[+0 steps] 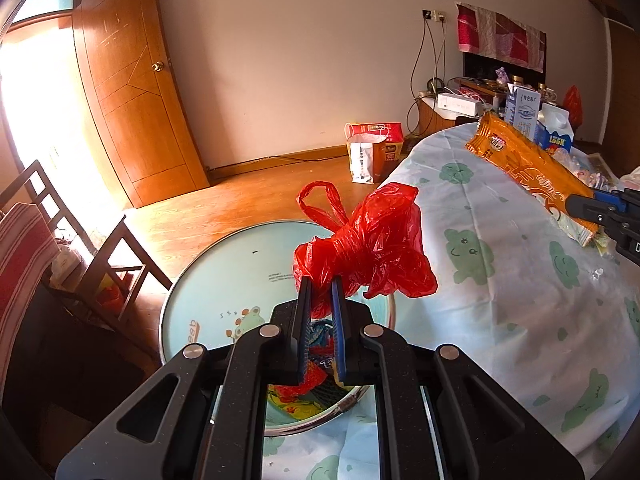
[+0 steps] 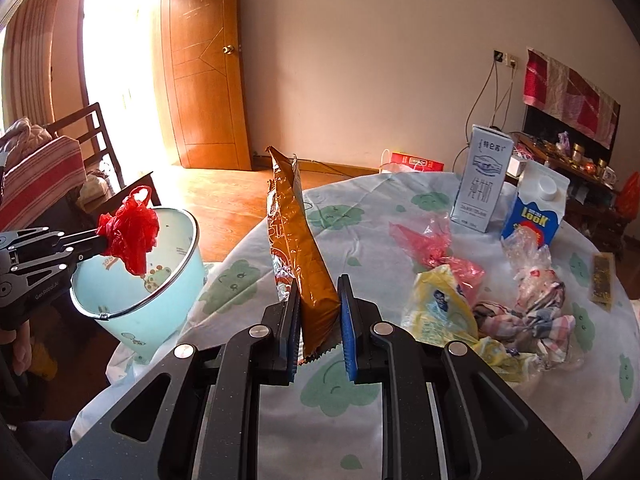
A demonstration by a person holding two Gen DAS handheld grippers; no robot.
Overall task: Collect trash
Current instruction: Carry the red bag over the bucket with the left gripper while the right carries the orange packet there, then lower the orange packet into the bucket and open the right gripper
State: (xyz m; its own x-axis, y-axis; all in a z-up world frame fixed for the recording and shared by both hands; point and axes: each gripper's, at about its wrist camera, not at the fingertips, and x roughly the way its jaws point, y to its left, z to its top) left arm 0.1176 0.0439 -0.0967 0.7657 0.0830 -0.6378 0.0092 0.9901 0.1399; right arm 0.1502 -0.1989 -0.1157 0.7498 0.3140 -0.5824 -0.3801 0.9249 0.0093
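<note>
My left gripper (image 1: 321, 280) is shut on a crumpled red plastic bag (image 1: 372, 240), held over the mouth of a light blue bin (image 1: 208, 276) beside the table. In the right wrist view the same red plastic bag (image 2: 132, 236) hangs above the light blue bin (image 2: 160, 300) with the left gripper (image 2: 102, 240) pinching it. My right gripper (image 2: 318, 284) is shut on the lower end of a long orange snack wrapper (image 2: 296, 232), which stands upright above the tablecloth. From the left the orange snack wrapper (image 1: 528, 160) slants over the table, the right gripper (image 1: 580, 206) at its end.
The round table wears a white cloth with green patches (image 2: 340, 384). On it lie a yellow wrapper (image 2: 440, 308), a pink bag (image 2: 428, 244), crumpled clear plastic (image 2: 536, 280) and two milk cartons (image 2: 484, 180). A wooden chair (image 1: 80, 256) stands left of the bin. Paper bags (image 1: 372, 148) sit on the floor.
</note>
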